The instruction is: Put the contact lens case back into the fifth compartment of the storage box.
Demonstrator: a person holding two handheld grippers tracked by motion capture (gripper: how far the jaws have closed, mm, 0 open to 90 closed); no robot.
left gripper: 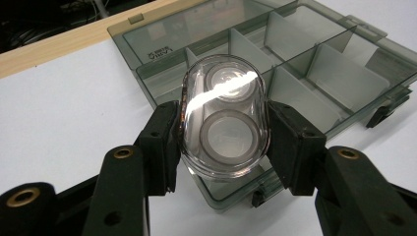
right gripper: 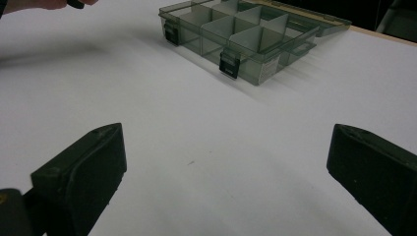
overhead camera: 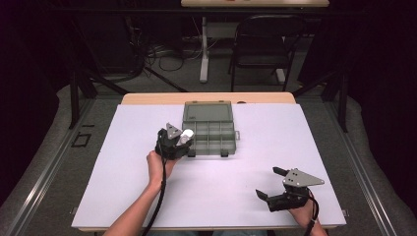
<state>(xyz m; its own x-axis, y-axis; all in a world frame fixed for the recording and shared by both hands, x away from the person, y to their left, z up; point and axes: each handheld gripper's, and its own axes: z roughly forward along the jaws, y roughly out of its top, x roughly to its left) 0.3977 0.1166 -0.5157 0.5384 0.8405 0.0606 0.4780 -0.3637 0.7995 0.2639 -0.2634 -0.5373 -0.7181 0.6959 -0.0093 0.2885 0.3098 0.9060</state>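
A grey see-through compartment box (overhead camera: 211, 132) lies open at the table's middle back, its lid flat behind it. My left gripper (overhead camera: 180, 140) is shut on a clear oval plastic case (left gripper: 223, 118) with two round rings inside. It holds the case just above the box's front left corner (left gripper: 231, 194). The case (overhead camera: 186, 135) looks like a small pale lump at the box's left edge in the high view. My right gripper (overhead camera: 269, 183) rests open near the front right of the table, with bare table between its jaws (right gripper: 221, 172). The box (right gripper: 246, 37) lies far ahead of it.
A white sheet (overhead camera: 147, 196) covers most of the table, with a strip of wood (overhead camera: 147, 98) at the back edge. A dark folding chair (overhead camera: 263, 42) and a white table leg (overhead camera: 204, 49) stand beyond the table. The box's dividers (left gripper: 280, 34) form several empty compartments.
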